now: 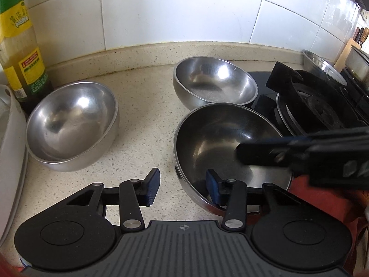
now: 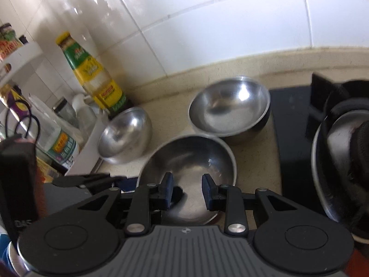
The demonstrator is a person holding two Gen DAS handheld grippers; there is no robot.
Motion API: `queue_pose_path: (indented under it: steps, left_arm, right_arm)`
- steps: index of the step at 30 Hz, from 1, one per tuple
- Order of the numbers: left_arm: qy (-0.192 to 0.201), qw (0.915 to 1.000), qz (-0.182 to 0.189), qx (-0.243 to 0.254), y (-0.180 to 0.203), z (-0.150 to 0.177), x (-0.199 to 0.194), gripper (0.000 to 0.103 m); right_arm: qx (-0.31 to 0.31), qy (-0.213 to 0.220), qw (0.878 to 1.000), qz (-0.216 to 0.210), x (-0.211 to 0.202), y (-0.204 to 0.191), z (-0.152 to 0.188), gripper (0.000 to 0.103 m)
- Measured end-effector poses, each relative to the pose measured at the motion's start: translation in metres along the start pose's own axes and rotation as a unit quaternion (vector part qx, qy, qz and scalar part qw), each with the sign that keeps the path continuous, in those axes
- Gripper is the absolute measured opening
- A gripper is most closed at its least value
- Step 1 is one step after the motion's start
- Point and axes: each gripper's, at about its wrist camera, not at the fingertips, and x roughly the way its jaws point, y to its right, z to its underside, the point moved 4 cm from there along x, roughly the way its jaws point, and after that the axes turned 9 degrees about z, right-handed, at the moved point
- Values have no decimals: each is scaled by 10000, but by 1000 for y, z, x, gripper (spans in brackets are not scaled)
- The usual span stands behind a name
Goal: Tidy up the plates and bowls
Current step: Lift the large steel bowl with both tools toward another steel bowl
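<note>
**Step in hand.** Three steel bowls stand apart and unstacked on the bench (image 1: pixel 143 106). The near bowl (image 1: pixel 219 138) is directly ahead of both cameras. The rear bowl (image 1: pixel 214 80) is just behind it, touching or nearly touching its rim. The left bowl (image 1: pixel 71 124) stands well apart, near the oil bottle (image 1: pixel 20 53). The work appears to be at its first pick-up: taking hold of the near bowl so it can be nested with another.

**Left tongs** (image 1: pixel 182 177). They are closed across the near bowl's left rim, one pad inside the bowl and one outside. A sliver of bench shows between the outer pad and the wall. The grip is therefore judged made, but its firmness cannot be confirmed.

**Right tongs** (image 2: pixel 187 182). They are drawn in to their narrow set and hang over the near bowl's interior, close to its near edge. Nothing is seen held between the pads.

**Next move, as judged.** The near bowl should be lifted clear by its rim and carried level to the left bowl or the rear bowl, then lowered in centred. A one-sided rim hold on polished steel is likely to tilt or slip. The right tongs may need to steady the opposite rim. The lift should also avoid knocking the rear bowl or the hob (image 1: pixel 322 106) alongside.
</note>
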Motion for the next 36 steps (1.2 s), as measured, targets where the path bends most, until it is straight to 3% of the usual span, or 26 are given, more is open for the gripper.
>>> queue_pose_path:
  steps: [6, 13, 16, 20, 23, 27, 29, 36]
  left_arm:
    - [9, 9999, 104, -10, 1, -1, 0, 53]
    - [-20, 9997, 223, 43, 6, -1, 2, 53]
    - [-30, 9998, 206, 5, 3, 0, 3, 54]
    - [-24, 9998, 203, -36, 1, 0, 2, 56]
    - [-29, 9998, 215, -1, 3, 0, 3, 55]
    - [-53, 9996, 266, 44, 6, 0, 5, 54]
    - [-61, 9996, 269, 70, 7, 0, 5, 50]
    - [-34, 9999, 121, 16, -1, 7, -14, 57]
  right_arm:
    - [2, 133, 9993, 352, -9, 12, -1, 27]
    - [-75, -187, 9996, 215, 7, 9, 6, 27]
    - [-85, 26, 9999, 60, -7, 6, 5, 28]
    - [-206, 423, 9979, 449, -24, 12, 0, 34]
    - [-87, 196, 9965, 804, -16, 23, 0, 39]
    - [124, -206, 9985, 483, 6, 25, 7, 40]
    - [150, -277, 9987, 413, 11, 21, 9, 31]
    - [43, -499, 9987, 71, 7, 2, 17, 28]
